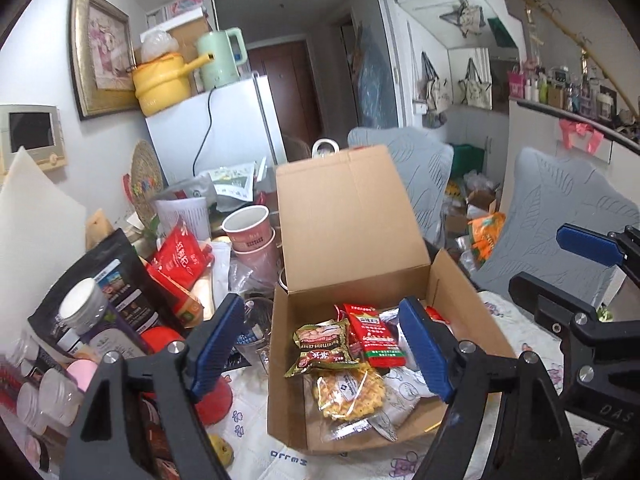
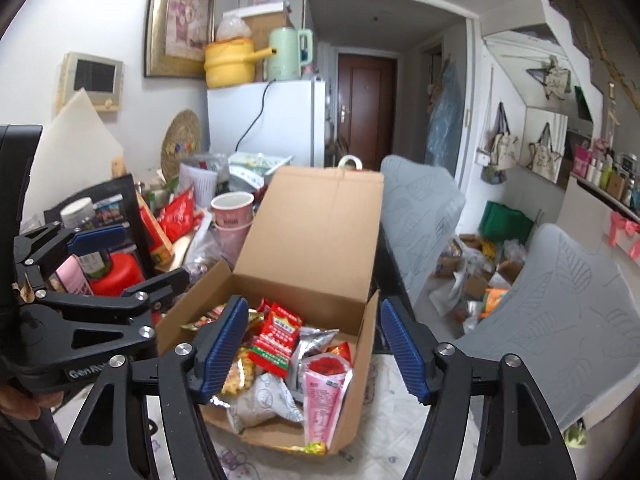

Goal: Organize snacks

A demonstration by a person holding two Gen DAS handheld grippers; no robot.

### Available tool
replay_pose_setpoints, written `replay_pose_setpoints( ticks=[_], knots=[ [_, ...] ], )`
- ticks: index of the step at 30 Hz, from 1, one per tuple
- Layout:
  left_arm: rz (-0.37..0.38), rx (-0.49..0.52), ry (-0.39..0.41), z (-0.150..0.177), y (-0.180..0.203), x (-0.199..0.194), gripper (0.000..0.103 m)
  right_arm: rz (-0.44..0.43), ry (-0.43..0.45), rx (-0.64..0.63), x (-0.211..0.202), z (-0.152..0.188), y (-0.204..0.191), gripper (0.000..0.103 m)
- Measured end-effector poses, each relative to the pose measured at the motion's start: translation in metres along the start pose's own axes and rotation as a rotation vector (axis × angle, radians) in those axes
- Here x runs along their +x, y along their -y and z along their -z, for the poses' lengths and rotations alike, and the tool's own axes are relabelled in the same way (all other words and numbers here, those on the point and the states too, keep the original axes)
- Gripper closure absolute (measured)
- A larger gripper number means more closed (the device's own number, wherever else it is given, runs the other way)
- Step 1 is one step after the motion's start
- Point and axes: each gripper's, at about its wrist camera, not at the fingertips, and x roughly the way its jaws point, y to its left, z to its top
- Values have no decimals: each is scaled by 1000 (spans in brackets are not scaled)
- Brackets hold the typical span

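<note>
Both hand-held grippers, left (image 1: 326,344) and right (image 2: 314,346), hang with jaws apart and empty. Just ahead and below them the open cardboard box (image 1: 352,216) of snack packets (image 1: 362,360) sits on the surface (image 1: 256,436).

Open box of snacks between two empty tools

The right tool (image 2: 314,350) stands with jaws apart over the cardboard box (image 2: 362,344), lid up at 12 o'clock. Inside lie a red packet (image 2: 276,340), a pink packet (image 2: 324,392) and a white packet (image 2: 264,400). The left tool (image 2: 132,264) shows at 9 o'clock, jaws apart, holding nothing.
</note>
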Motion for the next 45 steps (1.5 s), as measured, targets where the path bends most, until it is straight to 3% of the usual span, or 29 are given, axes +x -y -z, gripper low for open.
replay_pose_setpoints(
  ticks=[8, 11, 15, 27, 39, 45],
  knots=[
    [14, -17, 55, 16, 0, -42, 20, 11, 80, -10, -52, 11, -7, 18],
    [12, -13, 80, 27, 2, -57, 3, 18, 105, -12, -68, 18, -11, 16],
    [2, -6, 104, 42, 5, -75, 2, 39, 105, -16, -81, 29, -20, 16],
    [9, -68, 47, 92, 3, -92, 2, 97, 29, 10, -95, 75, -35, 16],
    [30, -103, -32, 121, 6, -81, 2, 96, -91, 48, -84, 111, -34, 16],
    [35, -101, -52, 130, 9, -78, 2, 98, -106, 48, -82, 117, -34, 16]
  ],
)
